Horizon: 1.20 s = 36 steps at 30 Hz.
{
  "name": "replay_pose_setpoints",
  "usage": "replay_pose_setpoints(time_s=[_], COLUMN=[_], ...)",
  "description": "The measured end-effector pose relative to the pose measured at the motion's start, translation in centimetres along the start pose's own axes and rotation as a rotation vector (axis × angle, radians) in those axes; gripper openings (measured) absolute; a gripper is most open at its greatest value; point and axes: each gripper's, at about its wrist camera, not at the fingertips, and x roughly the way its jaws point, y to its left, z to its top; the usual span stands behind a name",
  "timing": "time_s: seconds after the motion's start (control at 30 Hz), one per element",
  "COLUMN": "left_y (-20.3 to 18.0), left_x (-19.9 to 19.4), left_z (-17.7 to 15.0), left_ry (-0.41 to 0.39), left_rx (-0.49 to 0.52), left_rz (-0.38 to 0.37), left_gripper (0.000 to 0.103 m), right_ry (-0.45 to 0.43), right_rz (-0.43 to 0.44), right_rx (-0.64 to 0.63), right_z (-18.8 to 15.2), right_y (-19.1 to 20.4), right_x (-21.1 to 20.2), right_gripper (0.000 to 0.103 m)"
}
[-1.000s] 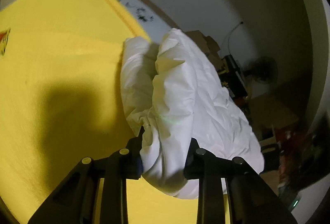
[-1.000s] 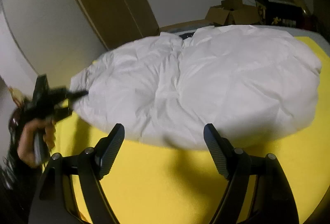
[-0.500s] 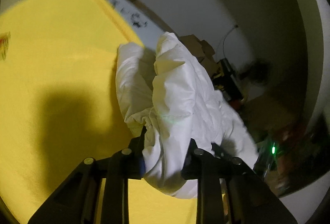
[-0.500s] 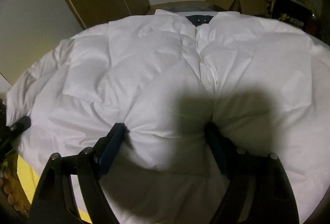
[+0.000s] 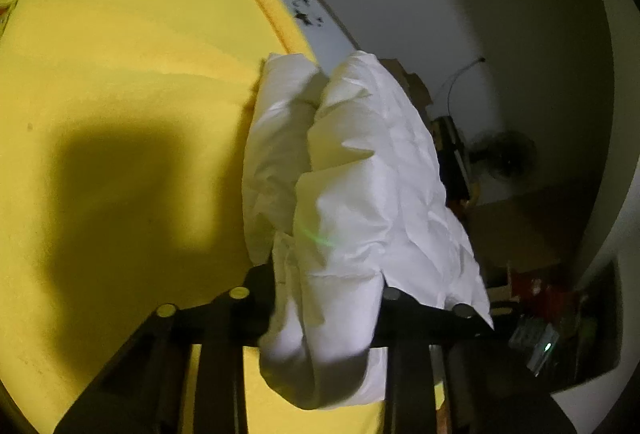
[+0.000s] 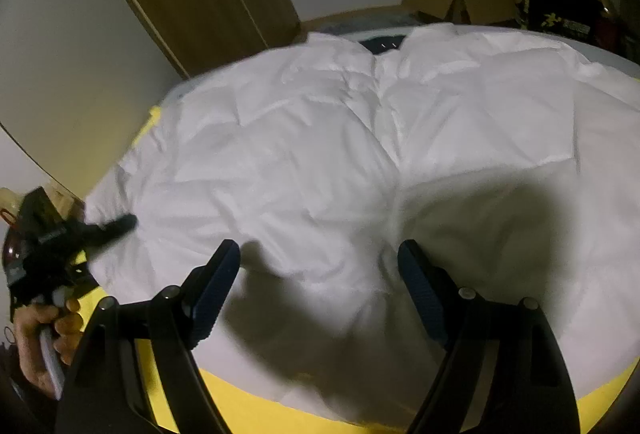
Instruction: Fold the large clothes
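A: Where does the white padded garment [image 6: 360, 162] lie from the right claw [image 6: 320, 290]?

B: Straight ahead of it and under it, spread flat on the yellow cover [image 6: 256, 406]. Its long axis runs across that view, side to side, with a dark collar patch [image 6: 380, 44] at the far middle. A centre seam runs from the collar down toward the claw.

A: And that claw's state?

B: Spread wide, holding nothing. The near hem sits between the two blue pads, but I see no pinch on it.

A: The left claw [image 5: 328, 298]?

B: It pinches a bunched end of the garment. Its jaws have just been closing further on the cloth between them. In the right wrist view it appears at the far left, a hand [image 6: 44, 338] on its handle, biting the garment's left end.

A: So which is nearer the next fold?

B: My judgement: the left already has its end, so the right must take the near hem, or the right end, to match it. The right end lies well off to the right of that claw.

A: What does each view add?

B: The left wrist view shows the grip closely and the cloth doubled and hanging over the bed's edge. The right wrist view alone shows the whole spread.
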Motion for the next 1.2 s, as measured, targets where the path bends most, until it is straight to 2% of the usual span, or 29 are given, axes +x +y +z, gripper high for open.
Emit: replay_pose_setpoints(time_s=[0.1,0.2,0.27,0.33,0.4,0.5,0.57,0.67,0.73,0.87,1.03,1.2], left_y=[-1.0,-3.3,-4.7,-5.8,-7.1,-10.4,-13.0,-16.9,-19.4,-24.7,-31.7,-37.0], left_x=[-0.6,-0.8,-1.5,-2.2,-2.5,-3.2,-3.6,-3.9,-5.0,-4.0,-0.4,6.1], left_z=[-0.1,-0.8,-1.5,-1.9,-2.3,-3.3,-4.4,-5.4,-6.3,-8.1,-12.8,-19.0], left_ry=[-0.018,-0.051,-0.076,-0.093,-0.114,-0.156,-0.187,-0.223,-0.226,-0.256,-0.24,-0.154], left_rx=[0.058,0.157,0.21,0.242,0.277,0.345,0.388,0.431,0.425,0.472,0.579,0.665], left_rz=[0.031,0.092,0.126,0.149,0.171,0.217,0.235,0.224,0.176,0.143,0.095,0.063], left_gripper=[0.021,0.019,0.019,0.019,0.019,0.019,0.019,0.02,0.02,0.02,0.02,0.02], right_ry=[-0.027,0.058,0.083,0.041,-0.064,-0.191,-0.238,-0.248,-0.257,-0.269,-0.312,-0.343], right_rz=[0.005,-0.092,-0.09,0.006,0.043,-0.041,-0.117,-0.128,-0.135,-0.164,-0.119,-0.109], right_rx=[-0.02,-0.117,-0.118,-0.023,0.025,0.021,0.072,0.17,0.232,0.332,0.448,0.497], right_z=[0.4,0.2,0.4,0.6,0.4,-0.3,-0.8,-1.8,-3.1,-5.9,-9.8,-12.7], right_y=[0.2,1.0,1.2,-0.1,-1.4,-3.7,-7.1,-12.0,-15.5,-20.5,-24.8,-27.5], right_x=[0.9,4.2,3.8,1.0,-3.7,-9.4,-12.9,-15.5,-17.2,-19.0,-21.7,-24.0], right_gripper=[0.082,0.084,0.084,0.08,0.08,0.082,0.082,0.082,0.082,0.082,0.082,0.082])
